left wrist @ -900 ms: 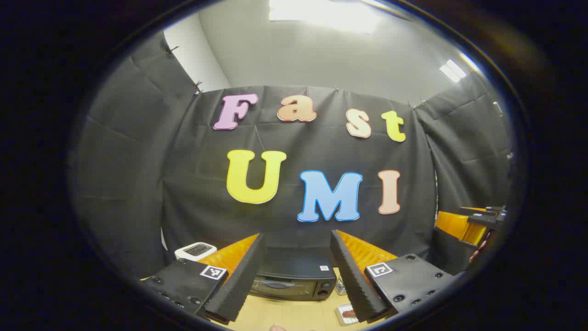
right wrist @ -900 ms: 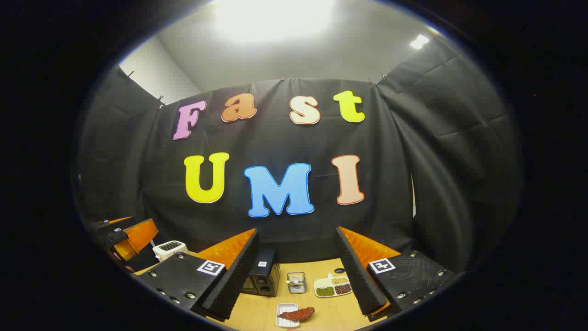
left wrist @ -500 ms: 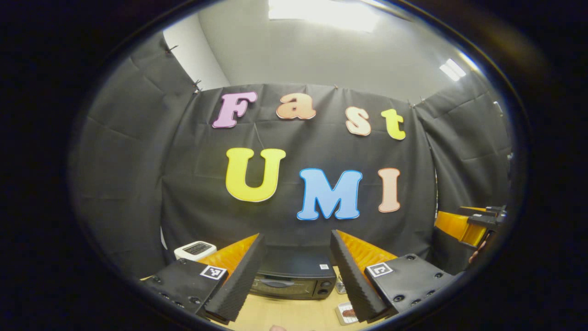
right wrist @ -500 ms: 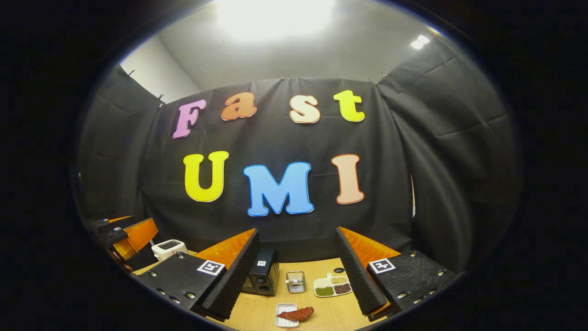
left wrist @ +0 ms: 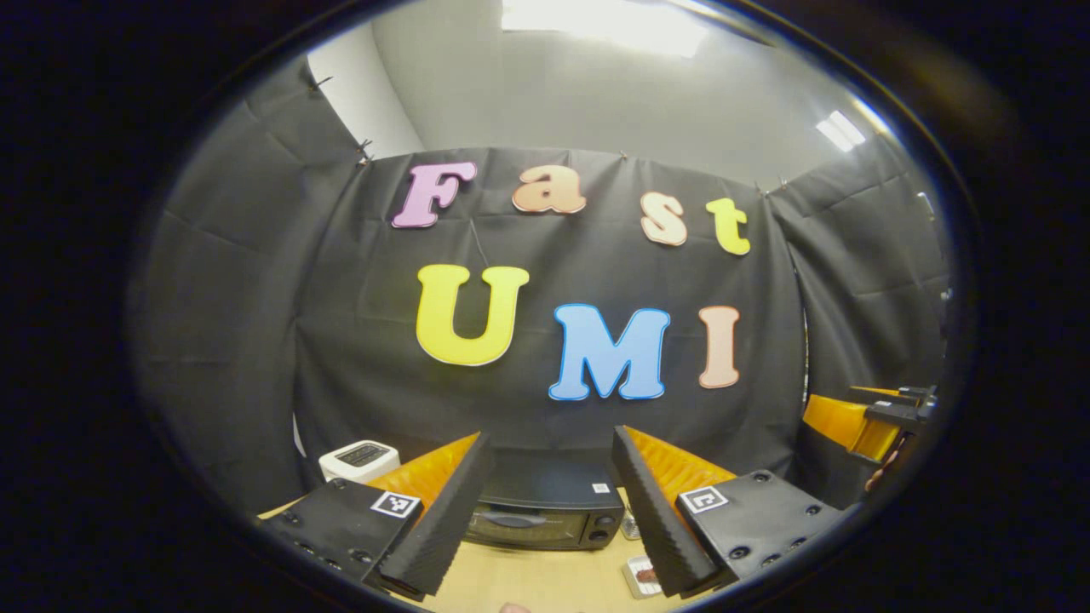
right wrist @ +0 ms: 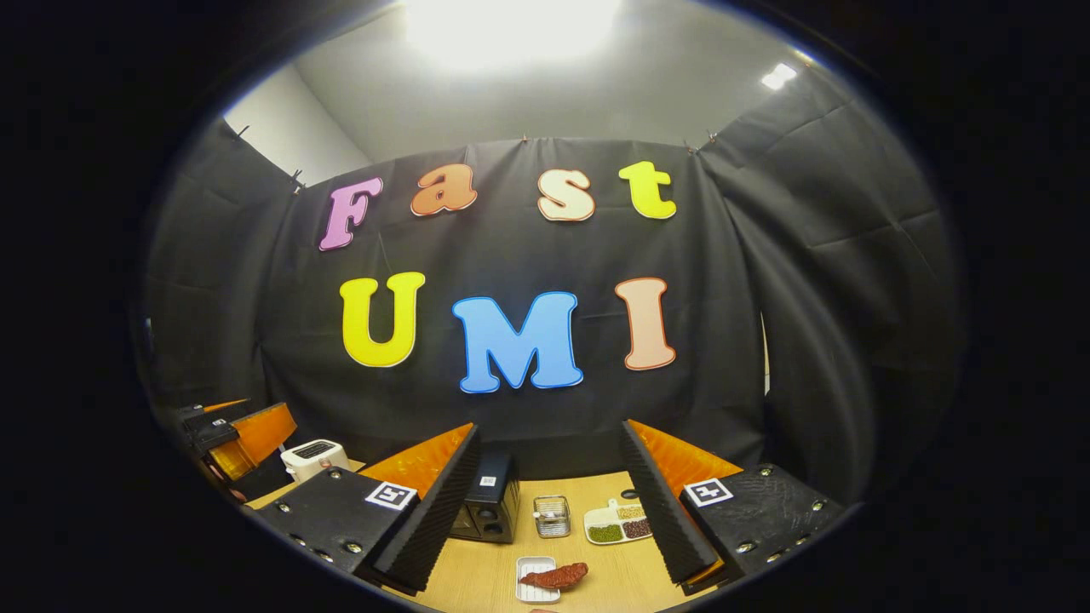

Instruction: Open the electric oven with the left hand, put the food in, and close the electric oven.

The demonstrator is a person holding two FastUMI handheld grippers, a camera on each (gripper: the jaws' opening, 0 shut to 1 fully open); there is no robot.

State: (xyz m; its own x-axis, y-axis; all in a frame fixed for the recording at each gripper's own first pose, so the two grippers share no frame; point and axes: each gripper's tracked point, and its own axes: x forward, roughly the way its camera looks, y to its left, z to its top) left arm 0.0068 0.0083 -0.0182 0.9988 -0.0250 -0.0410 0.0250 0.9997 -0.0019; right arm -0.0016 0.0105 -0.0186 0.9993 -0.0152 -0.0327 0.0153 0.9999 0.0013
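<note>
The left gripper (left wrist: 549,502) hangs above the desk (left wrist: 545,579) with jaws wide apart and empty, framing the black electric oven (left wrist: 545,515), whose door is shut. The right gripper (right wrist: 549,502) is likewise spread and empty; below it the reddish food (right wrist: 555,575) lies on a small white tray (right wrist: 534,581), right of the oven
</note>
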